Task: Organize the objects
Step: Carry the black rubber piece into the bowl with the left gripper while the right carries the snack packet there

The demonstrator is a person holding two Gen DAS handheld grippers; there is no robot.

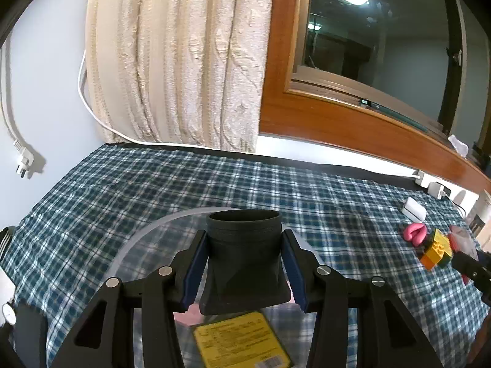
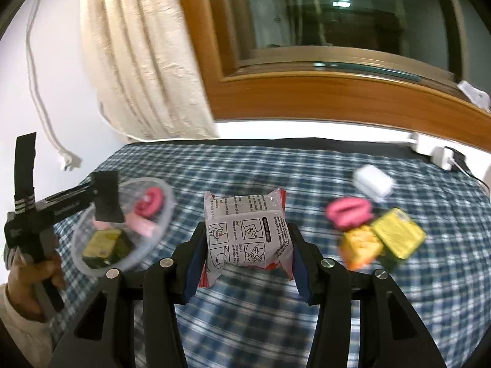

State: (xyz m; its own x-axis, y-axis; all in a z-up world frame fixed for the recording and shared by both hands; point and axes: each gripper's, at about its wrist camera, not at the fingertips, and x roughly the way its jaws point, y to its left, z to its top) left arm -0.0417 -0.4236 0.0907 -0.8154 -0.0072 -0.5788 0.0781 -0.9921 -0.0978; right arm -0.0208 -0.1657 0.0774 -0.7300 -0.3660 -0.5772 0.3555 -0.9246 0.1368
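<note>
**Both grippers loaded over the plaid cloth**

L gripper (image 1: 244, 271): fingers pinch a black funnel-shaped piece (image 1: 244, 257), round open mouth up, wider base low between the blue pads (image 1: 193, 271). Right under it sits a clear plastic bowl (image 1: 144, 233), rim curving from 9 to 12 o'clock of the piece. In the bowl, at 6 o'clock, a yellow-labelled packet (image 1: 242, 342); a bit of pink shows just beside the piece's base.

R gripper (image 2: 245, 245): fingers clamp a white sachet w/ printed instruction drawings (image 2: 245, 230), held above the checked tablecloth (image 2: 276, 322).

From R wrist cam, at 9 o'clock: L gripper body in a person's hand (image 2: 32, 279), black piece over the same bowl (image 2: 122, 224), which holds a pink ring-shaped item (image 2: 150, 204), a pink block (image 2: 139, 225) and a dark box w/ yellow label (image 2: 106, 243).

At 3 o'clock of the sachet, on the cloth: pink clip-like item (image 2: 348, 211), touching or nearly touching an orange-yellow block (image 2: 362, 245) and a yellow-green packet (image 2: 397, 233); blurred, can't tell exact contact. White case (image 2: 373, 182) beyond them, near 2 o'clock. Curtain (image 2: 144, 61) and wooden window frame (image 2: 307, 98) at 12 o'clock.
</note>
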